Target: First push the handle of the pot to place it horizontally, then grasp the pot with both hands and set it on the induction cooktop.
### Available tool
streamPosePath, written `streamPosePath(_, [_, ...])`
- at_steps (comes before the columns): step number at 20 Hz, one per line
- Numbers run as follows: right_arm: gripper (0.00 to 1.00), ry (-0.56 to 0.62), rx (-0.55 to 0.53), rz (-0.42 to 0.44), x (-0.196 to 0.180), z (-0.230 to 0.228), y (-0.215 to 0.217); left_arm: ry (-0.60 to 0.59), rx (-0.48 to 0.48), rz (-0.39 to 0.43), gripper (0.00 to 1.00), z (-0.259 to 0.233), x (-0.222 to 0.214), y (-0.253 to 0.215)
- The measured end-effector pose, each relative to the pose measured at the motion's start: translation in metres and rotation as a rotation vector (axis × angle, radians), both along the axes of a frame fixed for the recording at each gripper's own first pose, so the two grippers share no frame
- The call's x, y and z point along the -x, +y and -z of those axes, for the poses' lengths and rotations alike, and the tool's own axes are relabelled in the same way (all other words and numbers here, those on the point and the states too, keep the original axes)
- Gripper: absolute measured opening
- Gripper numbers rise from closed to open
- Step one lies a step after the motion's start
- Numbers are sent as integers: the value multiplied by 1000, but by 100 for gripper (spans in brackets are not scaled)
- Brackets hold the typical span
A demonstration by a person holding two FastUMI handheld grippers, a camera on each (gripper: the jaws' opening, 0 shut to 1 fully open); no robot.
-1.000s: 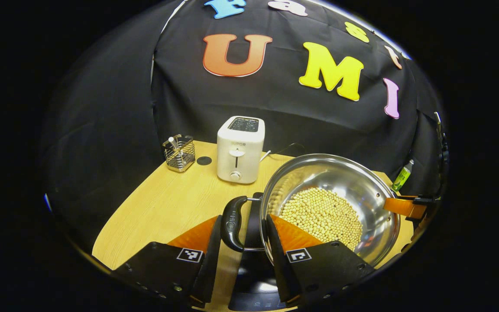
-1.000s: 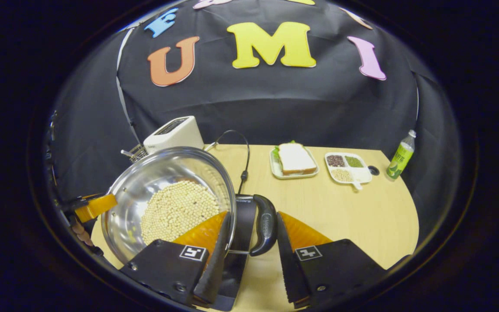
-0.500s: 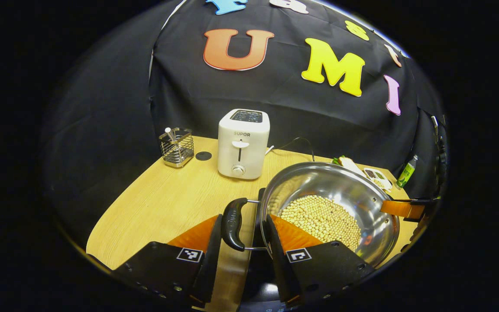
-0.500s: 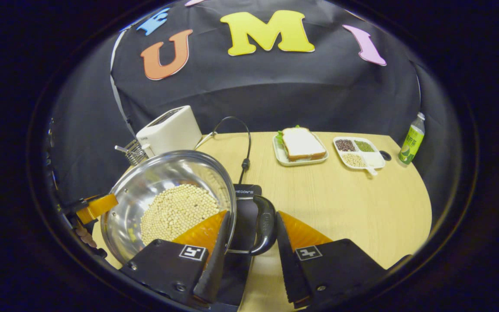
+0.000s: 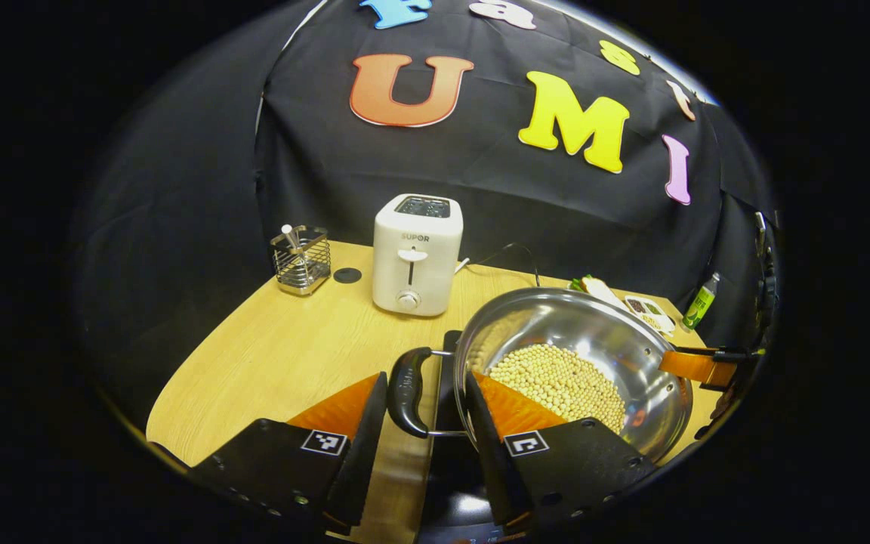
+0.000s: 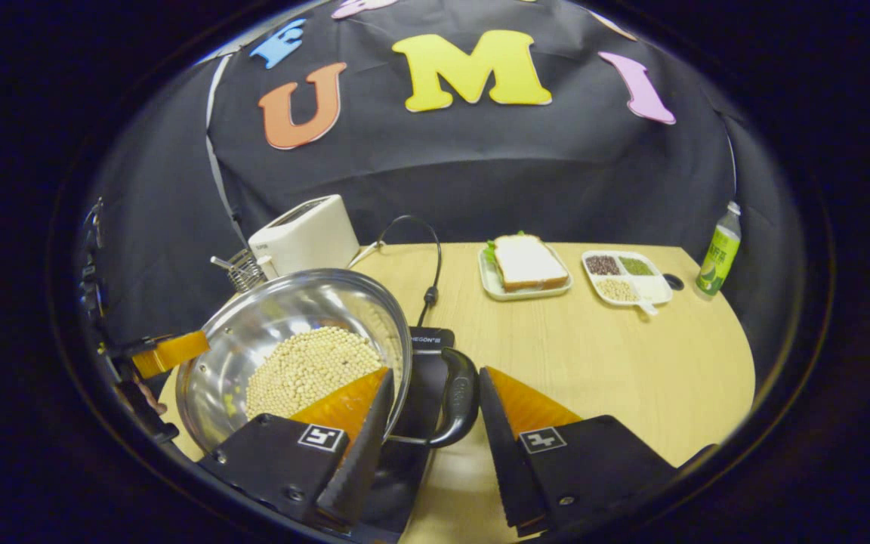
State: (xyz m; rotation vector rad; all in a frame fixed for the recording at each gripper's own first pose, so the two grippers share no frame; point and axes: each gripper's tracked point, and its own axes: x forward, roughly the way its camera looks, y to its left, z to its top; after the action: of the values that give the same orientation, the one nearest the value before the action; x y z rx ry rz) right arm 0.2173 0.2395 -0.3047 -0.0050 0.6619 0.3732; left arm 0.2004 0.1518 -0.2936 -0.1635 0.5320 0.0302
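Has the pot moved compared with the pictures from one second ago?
Yes. In the left gripper view the pot now sits lower against the toaster, uncovering the dishes behind, so it has come down toward the cooktop.

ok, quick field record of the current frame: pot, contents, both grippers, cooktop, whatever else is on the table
pot: stainless pot, over the induction cooktop; contact with it not visible
contents: soybeans, heaped in the bottom
left gripper: fingers straddle the pot's black left handle, gaps on both sides
right gripper: fingers straddle the black right handle, not pressing
table: white toaster, wire utensil holder, sandwich on a plate, divided dish of grains, green bottle
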Motion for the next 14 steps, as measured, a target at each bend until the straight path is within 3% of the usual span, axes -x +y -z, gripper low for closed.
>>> streamPosePath(2, [80,-38,5,4,6,-5,-8,-52,-25,-24,69,-17,4,9])
streamPosePath(3, [81,-47,-5,5,11,-9,-10,-71,-36,-33,67,-26,6,10])
streamPosePath(4, [85,-57,-20,15,16,-14,-14,-87,-43,-39,92,-33,10,10])
streamPosePath(8, [80,-133,-52,39,38,-47,-33,-139,-57,-50,96,-58,33,-3])
streamPosePath(11, [86,-225,-43,63,60,-79,-53,-202,-82,-42,96,-87,58,-15])
streamPosePath(12, [94,-267,-42,69,70,-93,-59,-231,-91,-43,96,-99,67,-21])
streamPosePath(14, [94,-354,-29,88,87,-117,-76,-296,-99,-37,96,-125,83,-38])
